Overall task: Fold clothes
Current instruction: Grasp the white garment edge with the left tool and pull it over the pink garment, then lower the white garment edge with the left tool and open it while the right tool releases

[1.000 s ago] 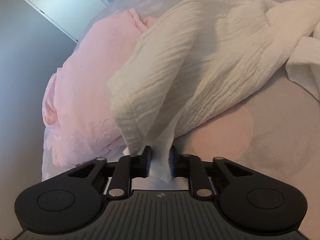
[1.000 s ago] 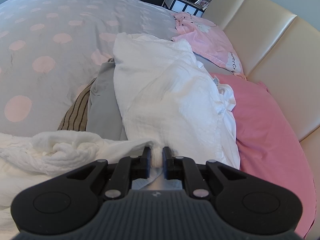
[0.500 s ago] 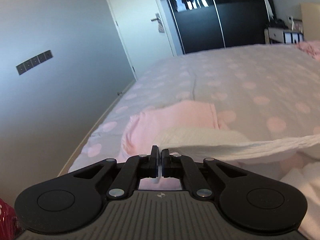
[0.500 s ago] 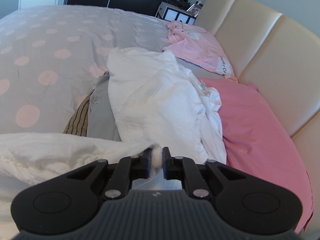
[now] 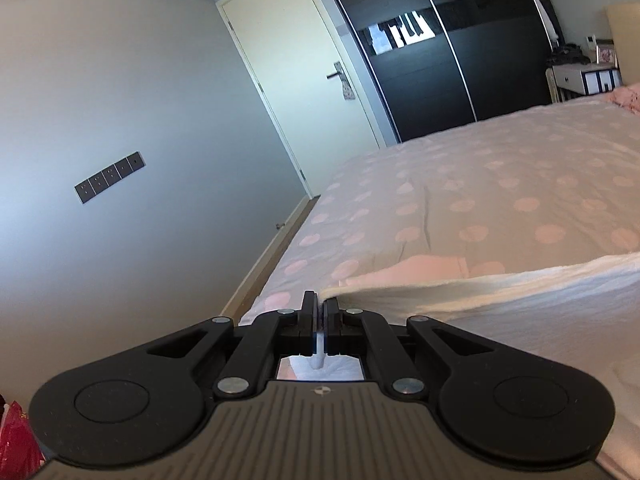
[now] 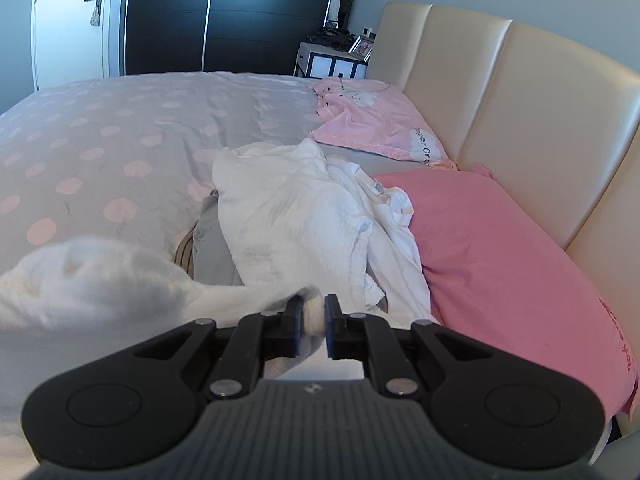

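Crinkled white garment (image 5: 500, 292) pinched by left gripper (image 5: 320, 314) and right gripper (image 6: 313, 317).

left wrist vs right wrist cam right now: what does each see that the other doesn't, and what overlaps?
Only left wrist: the gray wall with a row of switches, the folded pink garment on the bed, a red bag at the lower left.

Only right wrist: the cream headboard, two pink pillows, the pile of white clothes, a gray garment.

Both: the polka-dot bedspread, the dark wardrobe, the door, the nightstand, and the white cloth, pinched in the left gripper and right gripper.
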Motion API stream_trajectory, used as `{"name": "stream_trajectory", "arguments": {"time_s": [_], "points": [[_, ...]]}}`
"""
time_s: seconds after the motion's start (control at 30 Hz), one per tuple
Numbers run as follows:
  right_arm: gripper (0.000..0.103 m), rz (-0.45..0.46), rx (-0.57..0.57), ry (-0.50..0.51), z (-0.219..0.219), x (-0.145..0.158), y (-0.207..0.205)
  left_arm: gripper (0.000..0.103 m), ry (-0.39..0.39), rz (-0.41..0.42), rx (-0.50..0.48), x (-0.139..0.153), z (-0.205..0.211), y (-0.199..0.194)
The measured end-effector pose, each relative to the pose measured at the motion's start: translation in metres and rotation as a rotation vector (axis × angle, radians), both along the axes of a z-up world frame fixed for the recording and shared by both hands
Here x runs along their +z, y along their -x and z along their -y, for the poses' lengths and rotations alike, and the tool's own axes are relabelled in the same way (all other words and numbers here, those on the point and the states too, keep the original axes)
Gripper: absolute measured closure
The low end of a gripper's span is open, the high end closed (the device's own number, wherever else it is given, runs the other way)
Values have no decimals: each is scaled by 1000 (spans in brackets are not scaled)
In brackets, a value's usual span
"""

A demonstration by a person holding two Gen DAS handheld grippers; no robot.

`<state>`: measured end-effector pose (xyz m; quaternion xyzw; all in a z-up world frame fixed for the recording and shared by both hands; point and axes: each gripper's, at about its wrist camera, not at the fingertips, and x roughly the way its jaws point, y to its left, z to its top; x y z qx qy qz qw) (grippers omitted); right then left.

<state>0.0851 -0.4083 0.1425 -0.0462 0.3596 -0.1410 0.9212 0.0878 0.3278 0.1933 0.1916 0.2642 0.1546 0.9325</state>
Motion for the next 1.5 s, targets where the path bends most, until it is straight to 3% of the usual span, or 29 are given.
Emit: {"name": "stream_trajectory", "arguments": {"time_s": [0.2,0.5,0.63,0.77,0.83,0.9,0.93,1.03,1.3,1.5], "points": [[90,-41,7,62,-11,-22,-52,102,-85,-119,16,-44,9,-77],[90,-88,13,119,-16,-66,-144,102,-171,-213,32,-113,23,-200],[90,-120,16,134,-17,-88,-174,101,-201,-254,28,-151,30,-234],[86,-135,23,173,-19,-103,-189,90,-168,-272,28,-177,30,-246],[83,-126,21,178,-20,-105,-190,82,-166,-254,32,-180,29,-244],[79,-118,22,178,-21,-103,-187,62,-149,-215,55,-176,26,-237],[69,-112,20,175,-21,-100,-185,60,-131,-196,64,-172,24,-233],[57,-79,15,140,-21,-87,-173,59,-61,-154,86,-152,20,-214],[54,-54,43,-11,-32,-51,-117,53,74,-110,20,-107,40,-127],[48,-83,102,-70,-46,-41,-61,50,235,-137,-51,-98,69,-57]]}}
